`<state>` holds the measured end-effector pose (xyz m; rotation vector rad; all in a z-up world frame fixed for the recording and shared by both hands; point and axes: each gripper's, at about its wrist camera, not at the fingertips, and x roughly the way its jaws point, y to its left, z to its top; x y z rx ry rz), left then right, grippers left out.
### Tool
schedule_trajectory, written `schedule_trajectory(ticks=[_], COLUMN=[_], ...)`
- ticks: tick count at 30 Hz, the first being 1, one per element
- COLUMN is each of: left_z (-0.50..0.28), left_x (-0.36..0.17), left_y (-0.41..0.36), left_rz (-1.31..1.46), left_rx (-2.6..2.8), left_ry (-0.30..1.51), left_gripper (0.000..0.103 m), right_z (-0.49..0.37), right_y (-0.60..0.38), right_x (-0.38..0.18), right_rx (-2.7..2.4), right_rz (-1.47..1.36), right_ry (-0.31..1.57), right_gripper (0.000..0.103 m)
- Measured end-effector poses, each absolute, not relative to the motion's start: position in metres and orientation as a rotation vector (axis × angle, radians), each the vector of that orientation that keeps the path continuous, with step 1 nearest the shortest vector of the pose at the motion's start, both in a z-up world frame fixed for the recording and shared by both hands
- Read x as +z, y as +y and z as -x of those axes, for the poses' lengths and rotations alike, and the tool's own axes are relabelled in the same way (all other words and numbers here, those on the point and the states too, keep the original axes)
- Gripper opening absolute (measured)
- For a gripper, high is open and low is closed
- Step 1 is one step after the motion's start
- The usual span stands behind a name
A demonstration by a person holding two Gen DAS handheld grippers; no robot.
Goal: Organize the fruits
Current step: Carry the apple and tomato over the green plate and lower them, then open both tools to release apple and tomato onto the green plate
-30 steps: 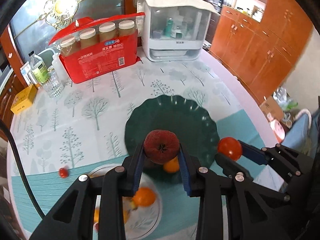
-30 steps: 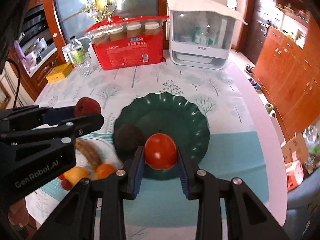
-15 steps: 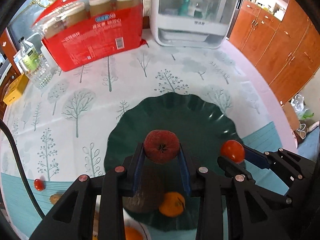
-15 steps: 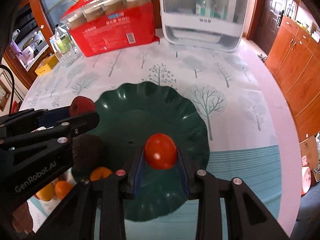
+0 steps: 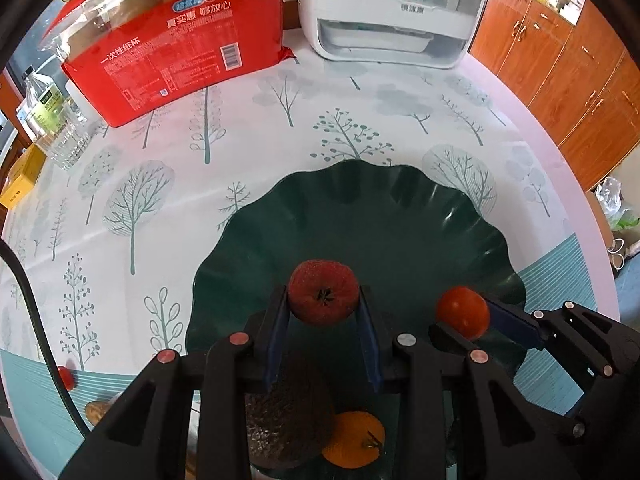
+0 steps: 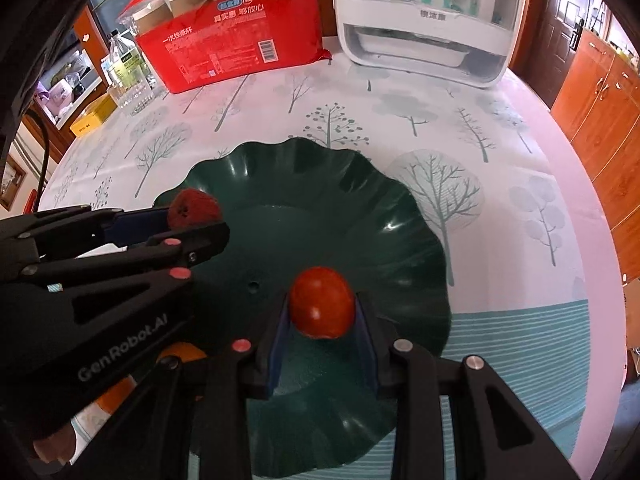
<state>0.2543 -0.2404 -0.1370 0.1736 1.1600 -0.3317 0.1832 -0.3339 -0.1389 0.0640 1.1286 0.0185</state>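
Two held fruits over green plate, far rim bare

Two handheld grippers, side by side, both angled steeply downward and each clamped on a fruit.

We see the left gripper with its blue-padded fingers pressed against both sides of a dark red fruit. Just beside it to the right, the right gripper grips a smooth red tomato the same way, its black linkage arms spreading back toward the camera. The two grippers sit near each other without touching.
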Motion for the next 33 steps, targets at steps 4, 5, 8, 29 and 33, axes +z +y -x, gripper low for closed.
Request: schedule_trajectory(ticks=[4, 5, 8, 29, 33], left_z=[-0.255, -0.255, -0.255, -0.250, -0.251], left_x=[-0.143, -0.144, -0.150, -0.151, -0.149], left_y=[-0.241, -0.242, -0.243, -0.243, -0.243], left_rz=[-0.177, -0.176, -0.175, -0.179, -0.175], left_rx=[-0.329, -0.328, -0.323, -0.291, -0.292], left_ry=[1.167, 1.171, 1.187, 1.177, 1.177], left_gripper=[0.032, 0.032, 0.032, 0.084, 0.085], right_z=[-0.184, -0.185, -0.183, -0.177, -0.176], right_y=[-0.335, -0.335, -0.334, -0.333, -0.332], right_x=[-0.144, -0.145, -0.145, -0.140, -0.139], right_rx=[0.020, 0.019, 0.016, 0.018, 0.019], right_rz=[-0.076, -0.079, -0.076, -0.062, -0.066], right_ry=[1.141, 1.143, 1.137, 1.108, 1.105], right_gripper=[0.033, 0.033, 0.033, 0.047, 0.047])
